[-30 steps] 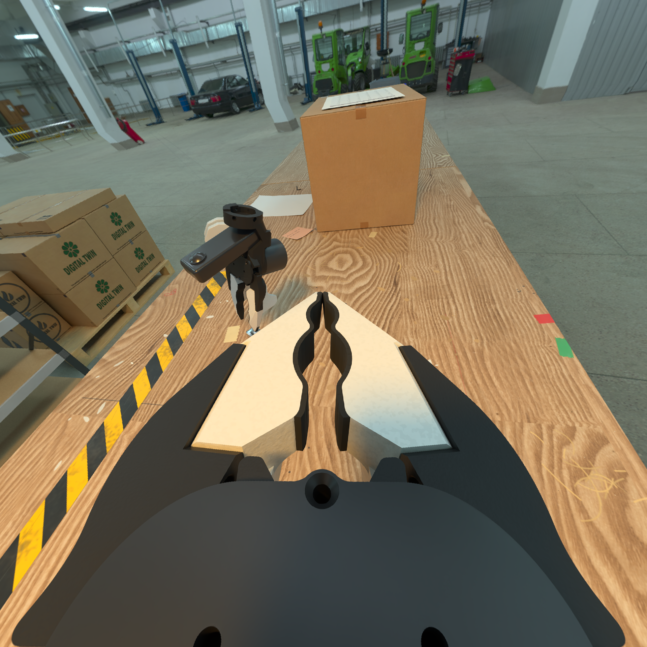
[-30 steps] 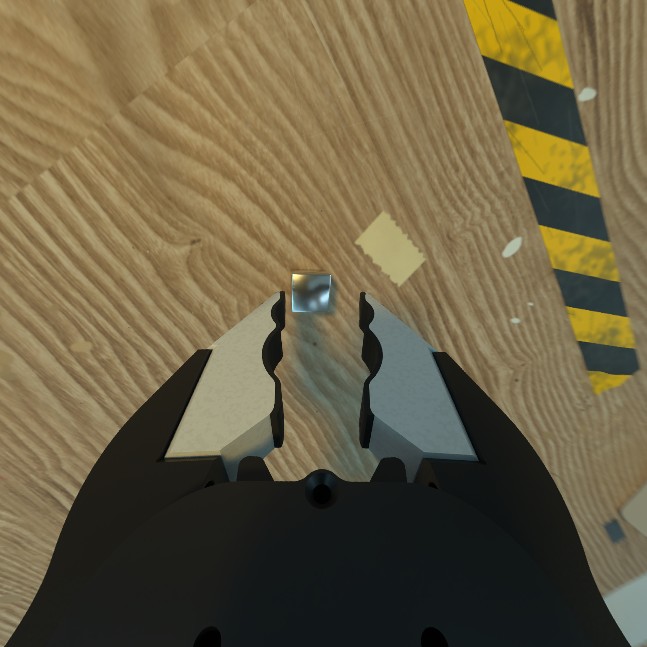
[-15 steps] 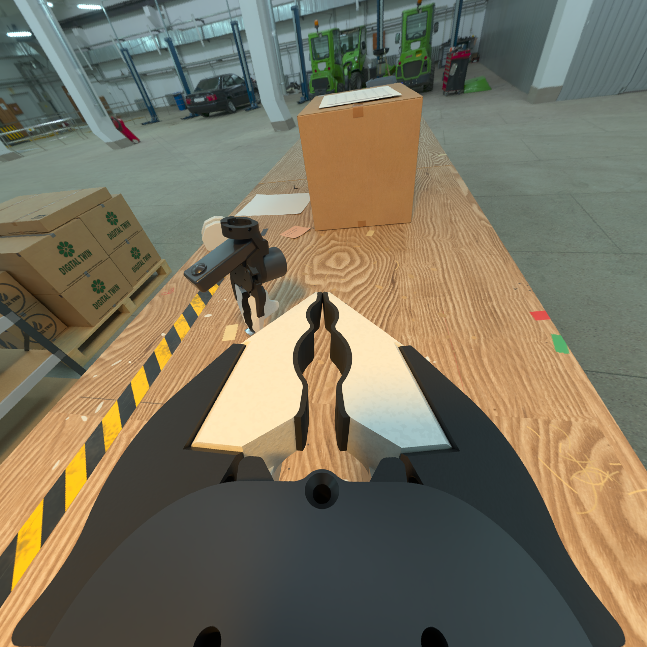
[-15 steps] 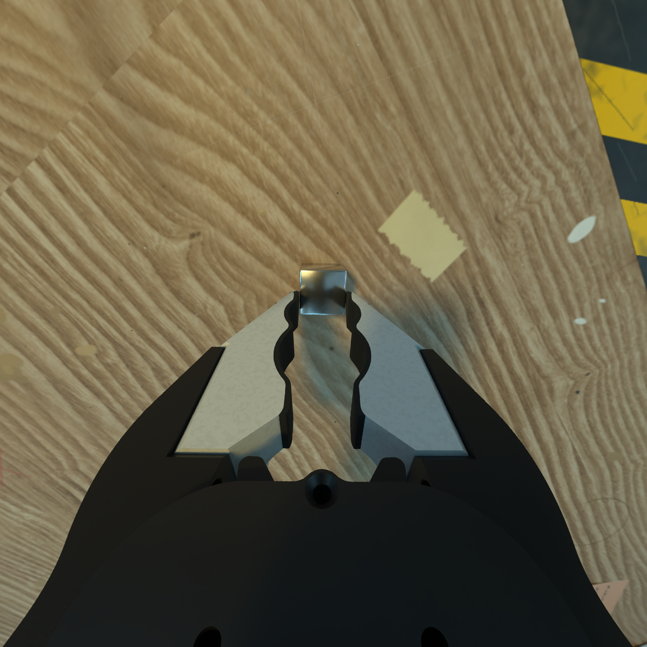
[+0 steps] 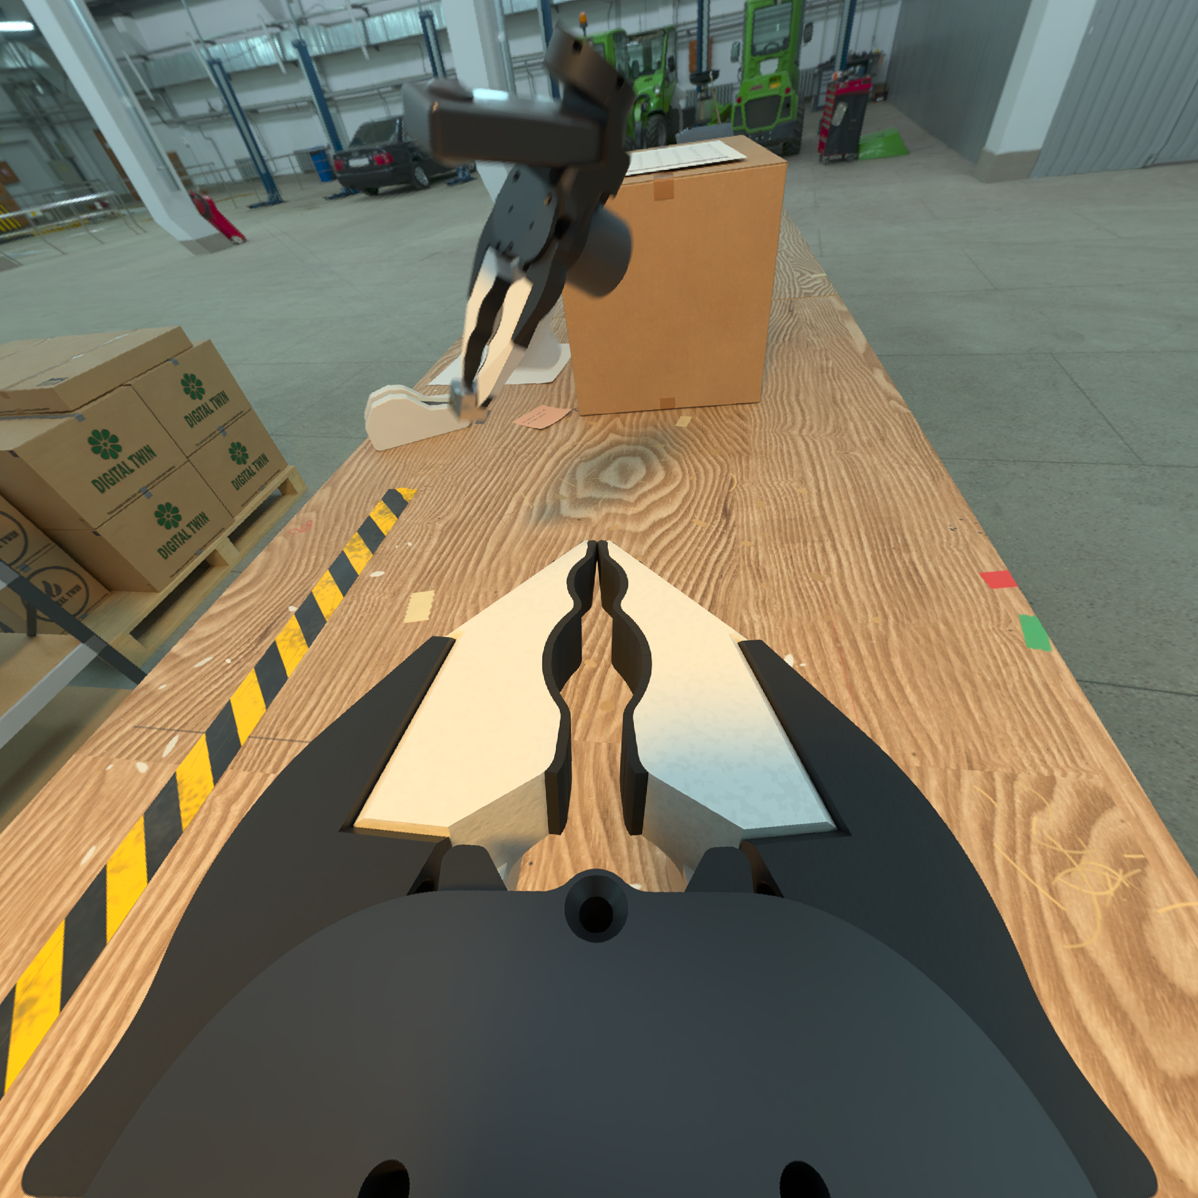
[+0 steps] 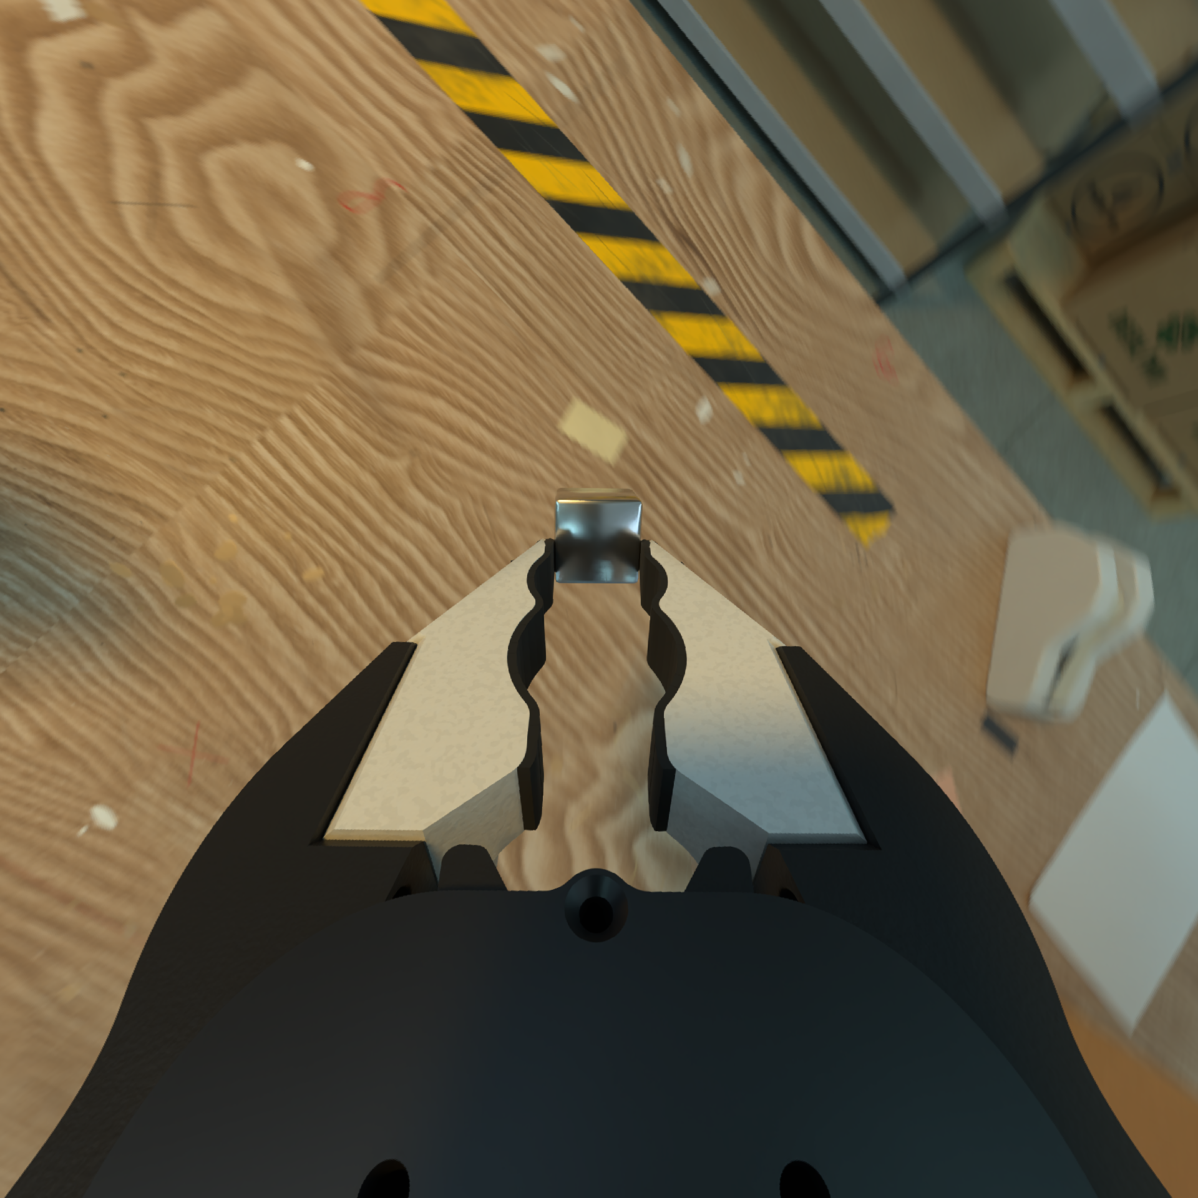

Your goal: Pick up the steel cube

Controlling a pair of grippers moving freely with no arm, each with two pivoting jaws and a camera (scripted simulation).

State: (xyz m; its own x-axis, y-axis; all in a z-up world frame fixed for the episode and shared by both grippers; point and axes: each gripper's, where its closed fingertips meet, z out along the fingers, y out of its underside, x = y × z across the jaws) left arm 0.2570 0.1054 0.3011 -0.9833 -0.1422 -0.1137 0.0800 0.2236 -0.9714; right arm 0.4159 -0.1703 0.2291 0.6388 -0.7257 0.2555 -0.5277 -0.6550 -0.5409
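**Cube clamped at the fingertips, clear of the bench**

Workbench (image 5: 810,518) well below; big cardboard box (image 5: 674,279) behind. Right gripper (image 6: 598,551) narrowed onto the steel cube (image 6: 598,543), gripped only at the very tips. Best to hold pressure steady and avoid jolts, given so shallow a bite. Left gripper (image 5: 596,551) pinched nearly together, empty, low over the wood. Left wrist view alone gives the lifted height, cube (image 5: 464,402) in the air. Right wrist view alone gives fingertip contact.
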